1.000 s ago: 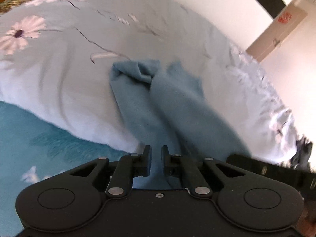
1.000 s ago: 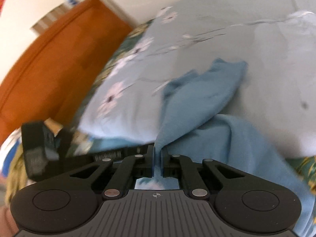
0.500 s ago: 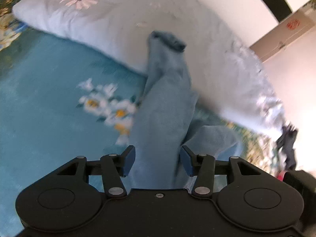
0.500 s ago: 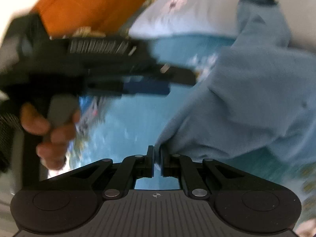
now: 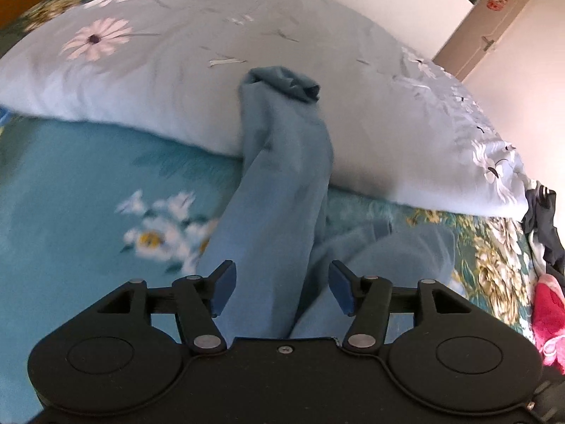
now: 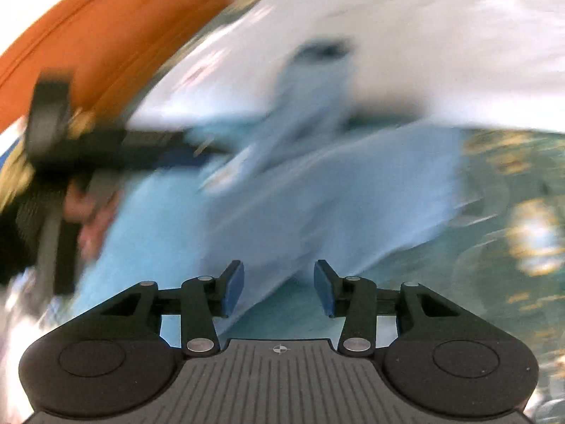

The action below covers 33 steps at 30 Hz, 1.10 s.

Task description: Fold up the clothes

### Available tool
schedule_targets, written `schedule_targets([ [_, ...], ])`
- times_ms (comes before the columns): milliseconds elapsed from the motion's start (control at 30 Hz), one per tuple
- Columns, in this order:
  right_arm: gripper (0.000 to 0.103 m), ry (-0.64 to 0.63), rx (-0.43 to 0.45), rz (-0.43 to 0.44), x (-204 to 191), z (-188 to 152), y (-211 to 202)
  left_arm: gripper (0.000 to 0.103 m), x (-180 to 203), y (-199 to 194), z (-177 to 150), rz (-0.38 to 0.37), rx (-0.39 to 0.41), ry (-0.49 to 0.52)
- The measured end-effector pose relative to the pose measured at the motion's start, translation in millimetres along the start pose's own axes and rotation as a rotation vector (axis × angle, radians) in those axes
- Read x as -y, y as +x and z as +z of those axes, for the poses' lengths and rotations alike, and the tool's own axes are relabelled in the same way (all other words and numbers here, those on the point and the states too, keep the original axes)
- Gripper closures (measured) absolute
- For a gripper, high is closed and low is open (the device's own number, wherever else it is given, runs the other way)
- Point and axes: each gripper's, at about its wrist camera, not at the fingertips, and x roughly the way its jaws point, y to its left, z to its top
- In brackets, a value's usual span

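A light blue garment [image 5: 282,194] lies in a long bunched strip from the pale floral quilt [image 5: 176,70] down onto the teal flowered bedsheet [image 5: 70,212]. Its near end runs between the spread fingers of my left gripper [image 5: 281,291], which is open. In the right wrist view, which is badly blurred, the same blue garment [image 6: 317,194] spreads wider across the sheet. My right gripper [image 6: 279,288] is open, with the cloth's near edge lying loose between its fingers. The left gripper and the hand holding it [image 6: 88,205] show at the left of that view.
An orange headboard [image 6: 106,35] stands at the upper left of the right wrist view. Dark and pink clothes [image 5: 547,300] are piled at the bed's right edge. A door [image 5: 491,24] is in the far wall.
Both grippers have opened and let go of the blue garment, the left first, the right in the last half second. The garment has dropped from the quilt towards the sheet. The right camera is swinging fast.
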Motion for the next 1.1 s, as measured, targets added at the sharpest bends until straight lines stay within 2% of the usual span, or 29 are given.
schedule_targets([
  [200, 0.062, 0.234, 0.209, -0.144, 80, 49, -27, 0.047, 19, 54, 11, 0.02, -0.043, 0.059],
  [300, 0.064, 0.294, 0.182, -0.175, 96, 61, -12, 0.055, 26, 69, 10, 0.041, -0.061, 0.081],
  [367, 0.088, 0.303, 0.152, -0.176, 100, 65, -4, 0.074, 28, 74, 8, 0.048, -0.067, 0.099],
  [400, 0.095, 0.306, 0.147, -0.153, 96, 65, 4, 0.08, 28, 74, 7, 0.055, -0.068, 0.1],
  [433, 0.099, 0.304, 0.148, -0.121, 92, 63, 6, 0.092, 28, 73, 6, 0.061, -0.066, 0.098],
  [533, 0.101, 0.243, 0.156, -0.109, 83, 57, -8, 0.096, 26, 61, 2, 0.077, -0.038, 0.076],
  [600, 0.101, 0.211, 0.171, -0.113, 77, 49, -23, 0.096, 23, 44, -3, 0.084, -0.006, 0.055],
  [767, 0.102, 0.17, 0.177, -0.157, 74, 1, -76, 0.097, 11, -22, -24, 0.077, 0.09, -0.034],
  [833, 0.102, 0.183, 0.15, -0.184, 77, -23, -87, 0.097, 5, -49, -37, 0.06, 0.117, -0.078],
  [900, 0.102, 0.209, 0.114, -0.209, 82, -47, -95, 0.097, -2, -76, -52, 0.076, 0.13, -0.093],
  [967, 0.102, 0.244, 0.059, -0.243, 92, -71, -98, 0.097, -10, -92, -71, 0.094, 0.11, -0.11],
  [1033, 0.102, 0.284, -0.002, -0.285, 104, -97, -96, 0.097, -18, -99, -93, 0.149, 0.063, -0.109],
  [1100, 0.102, 0.311, -0.02, -0.29, 111, -112, -96, 0.097, -29, -99, -112, 0.203, 0.013, -0.146],
])
